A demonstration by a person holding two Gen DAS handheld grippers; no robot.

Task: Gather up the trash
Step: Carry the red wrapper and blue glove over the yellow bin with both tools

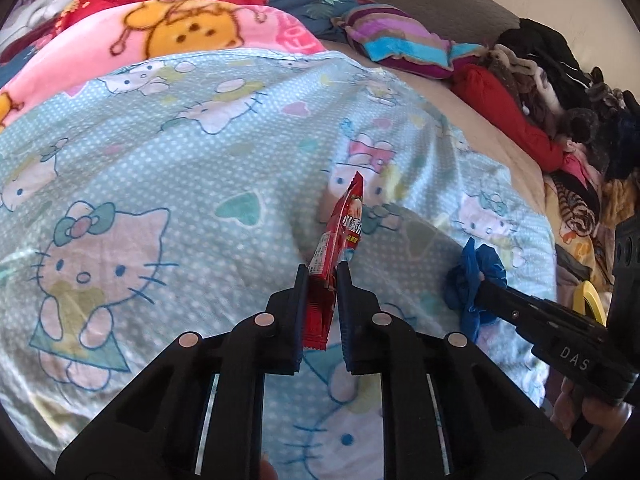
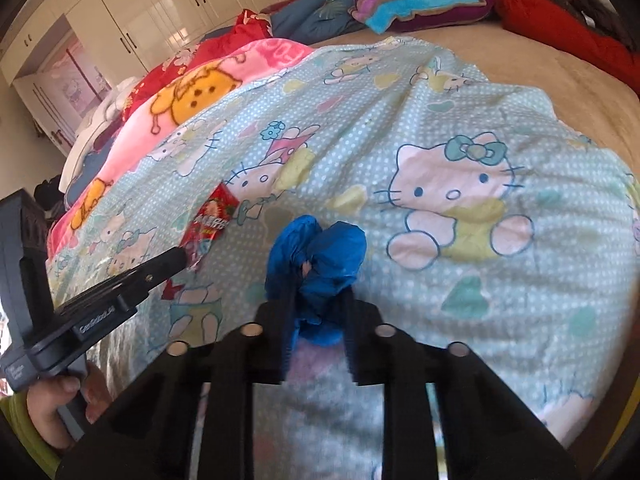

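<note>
Fingers of the left gripper [image 1: 323, 276] are pinched flat on a red snack wrapper [image 1: 340, 236], whose long axis runs away from the jaws, its far end standing up off the cartoon-cat quilt [image 1: 168, 152]. Just to its right, the right gripper [image 2: 318, 300] is closed on a crumpled blue glove [image 2: 320, 256], which bulges out beyond the fingertips and rests against the quilt. Both pieces of trash sit near the close edge of the bed, each already within its own jaws, so the coming move is likely a straight lift. Farther off lie a pink blanket [image 1: 188, 32] and a striped pillow [image 1: 400, 40].
</note>
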